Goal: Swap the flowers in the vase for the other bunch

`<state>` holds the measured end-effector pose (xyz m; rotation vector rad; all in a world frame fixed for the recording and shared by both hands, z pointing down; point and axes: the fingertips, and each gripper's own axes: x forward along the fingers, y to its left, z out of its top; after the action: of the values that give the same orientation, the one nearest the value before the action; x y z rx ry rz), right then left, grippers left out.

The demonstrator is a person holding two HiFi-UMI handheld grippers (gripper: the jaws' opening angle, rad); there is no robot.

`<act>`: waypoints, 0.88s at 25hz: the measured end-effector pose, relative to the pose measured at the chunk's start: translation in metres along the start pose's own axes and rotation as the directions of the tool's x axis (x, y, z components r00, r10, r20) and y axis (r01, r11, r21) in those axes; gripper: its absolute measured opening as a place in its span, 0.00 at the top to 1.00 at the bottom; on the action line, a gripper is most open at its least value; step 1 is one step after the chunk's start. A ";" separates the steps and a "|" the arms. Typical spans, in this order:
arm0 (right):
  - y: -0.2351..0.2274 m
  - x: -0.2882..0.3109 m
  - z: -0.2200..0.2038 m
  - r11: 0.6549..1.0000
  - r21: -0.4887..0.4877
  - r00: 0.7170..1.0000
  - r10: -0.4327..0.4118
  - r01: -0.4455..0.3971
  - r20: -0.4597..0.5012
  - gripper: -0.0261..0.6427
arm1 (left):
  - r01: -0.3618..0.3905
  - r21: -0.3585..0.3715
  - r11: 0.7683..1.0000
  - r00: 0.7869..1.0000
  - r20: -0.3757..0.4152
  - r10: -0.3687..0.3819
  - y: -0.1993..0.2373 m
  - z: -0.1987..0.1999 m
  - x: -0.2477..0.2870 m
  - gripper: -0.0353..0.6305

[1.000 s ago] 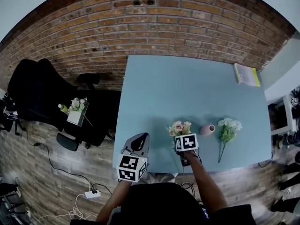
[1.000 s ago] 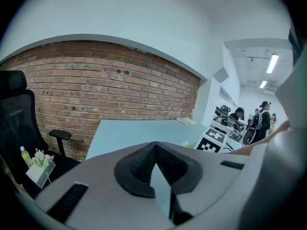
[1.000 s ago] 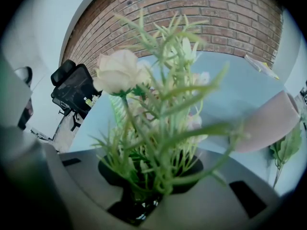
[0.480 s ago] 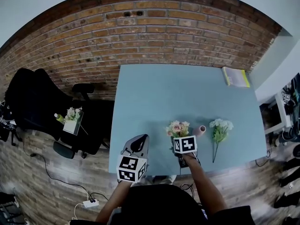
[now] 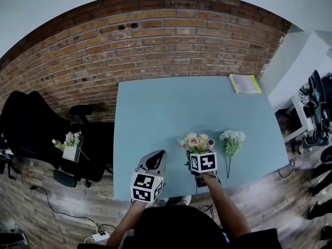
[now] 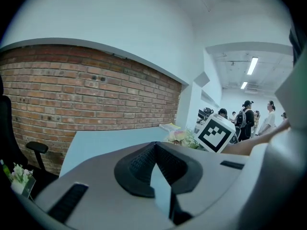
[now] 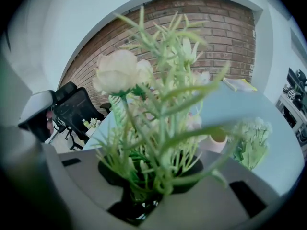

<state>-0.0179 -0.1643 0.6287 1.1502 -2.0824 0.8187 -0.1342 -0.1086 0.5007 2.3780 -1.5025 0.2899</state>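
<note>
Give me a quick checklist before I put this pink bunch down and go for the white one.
1. Right claw shut on the stems of the pink bunch: ok.
2. Pink bunch fully out of the vase: ok, it is beside the vase.
3. Vase upright on the table: ok.
4. White bunch lying within view, right of the vase: ok.
5. Left claw free, with nothing between its jaws: ok, it is shut.
6. Water in the vase: cannot tell.
</note>
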 end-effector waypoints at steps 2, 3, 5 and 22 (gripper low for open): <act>-0.007 -0.009 0.007 1.000 0.011 1.000 -0.009 0.009 0.026 0.77 | 0.017 0.008 1.000 1.000 0.002 -0.017 -0.007 0.002 0.006 0.95; -0.011 -0.014 0.011 1.000 0.015 0.999 -0.014 0.013 0.040 0.77 | 0.024 0.011 1.000 1.000 0.002 -0.024 -0.010 0.003 0.008 0.95; -0.016 -0.021 0.018 1.000 0.016 0.997 -0.015 0.014 0.071 0.77 | 0.039 0.019 0.999 0.999 0.004 -0.039 -0.017 0.006 0.014 0.95; -0.069 -0.081 0.069 0.996 0.038 0.965 -0.089 0.082 0.248 0.77 | 0.151 0.068 0.986 0.988 0.002 -0.152 -0.073 0.018 0.059 0.95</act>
<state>0.0632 -0.2060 0.5401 1.4099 -2.2100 0.6931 -0.0426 -0.1352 0.4920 2.5324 -1.3252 0.3003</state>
